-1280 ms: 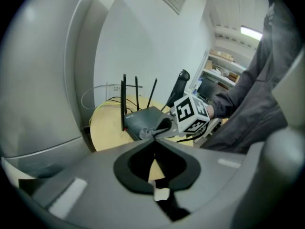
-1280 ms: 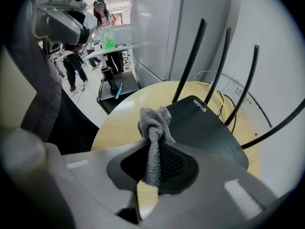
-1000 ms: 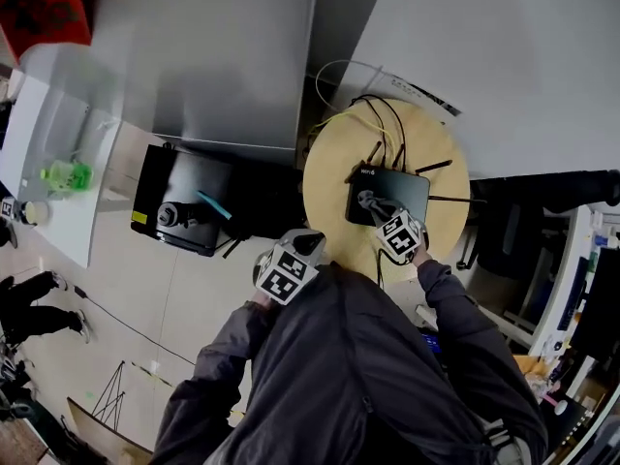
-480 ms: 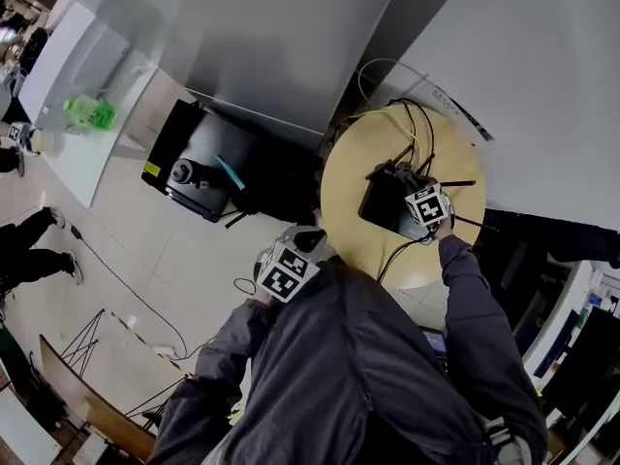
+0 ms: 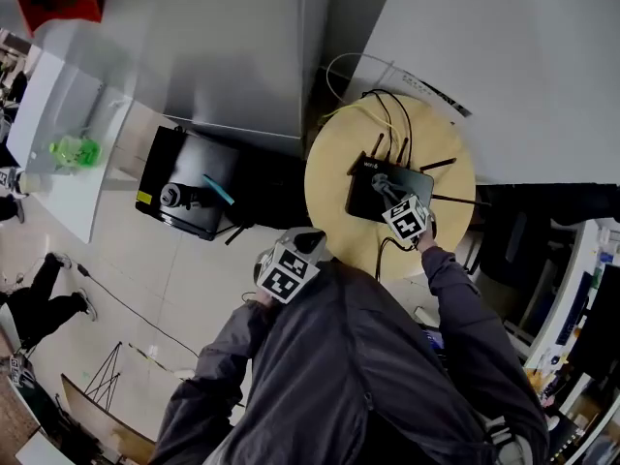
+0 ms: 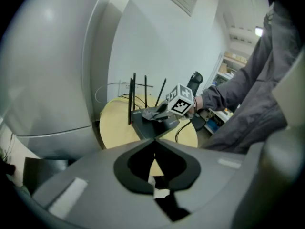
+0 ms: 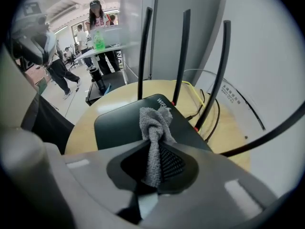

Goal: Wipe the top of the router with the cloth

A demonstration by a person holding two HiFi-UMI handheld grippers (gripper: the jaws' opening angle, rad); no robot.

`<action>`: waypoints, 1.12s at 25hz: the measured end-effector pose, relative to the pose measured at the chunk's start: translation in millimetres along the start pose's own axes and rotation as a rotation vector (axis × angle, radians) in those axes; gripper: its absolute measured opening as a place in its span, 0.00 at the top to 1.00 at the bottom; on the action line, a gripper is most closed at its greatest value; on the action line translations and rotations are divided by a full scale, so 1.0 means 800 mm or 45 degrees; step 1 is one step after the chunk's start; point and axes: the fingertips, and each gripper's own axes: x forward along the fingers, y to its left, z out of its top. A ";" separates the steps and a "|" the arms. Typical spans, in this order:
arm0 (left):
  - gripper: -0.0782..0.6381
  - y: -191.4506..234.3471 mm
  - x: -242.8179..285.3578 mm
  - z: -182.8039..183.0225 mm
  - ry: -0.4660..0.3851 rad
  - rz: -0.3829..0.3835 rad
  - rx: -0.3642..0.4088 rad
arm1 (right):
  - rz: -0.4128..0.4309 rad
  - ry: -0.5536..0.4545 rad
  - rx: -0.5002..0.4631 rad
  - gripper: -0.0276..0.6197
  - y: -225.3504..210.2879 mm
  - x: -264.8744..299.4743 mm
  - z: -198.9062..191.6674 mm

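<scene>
A black router (image 5: 373, 197) with upright antennas lies on a round wooden table (image 5: 334, 187). My right gripper (image 5: 392, 200) reaches over the router from its near right edge and is shut on a grey cloth (image 5: 380, 183). In the right gripper view the cloth (image 7: 155, 125) hangs bunched from the jaws, its free end resting on the router's top (image 7: 119, 123). My left gripper (image 5: 288, 271) is held back near the body, off the table, its jaws closed together with nothing between them. The left gripper view shows the router (image 6: 150, 126) and the cloth (image 6: 151, 112) from afar.
Yellow and black cables (image 5: 386, 114) loop behind the router. A black case (image 5: 189, 194) sits on the floor left of the table. A white table (image 5: 58, 143) with a green bottle (image 5: 70, 151) stands farther left. People (image 7: 97, 20) stand in the background.
The right gripper with the cloth has slid across the router's top, out toward the far right and back toward the near edge. The left gripper has stayed by the body.
</scene>
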 end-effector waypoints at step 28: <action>0.89 -0.016 0.020 0.036 0.020 -0.093 0.117 | 0.004 -0.064 0.163 0.90 -0.030 -0.033 -0.025</action>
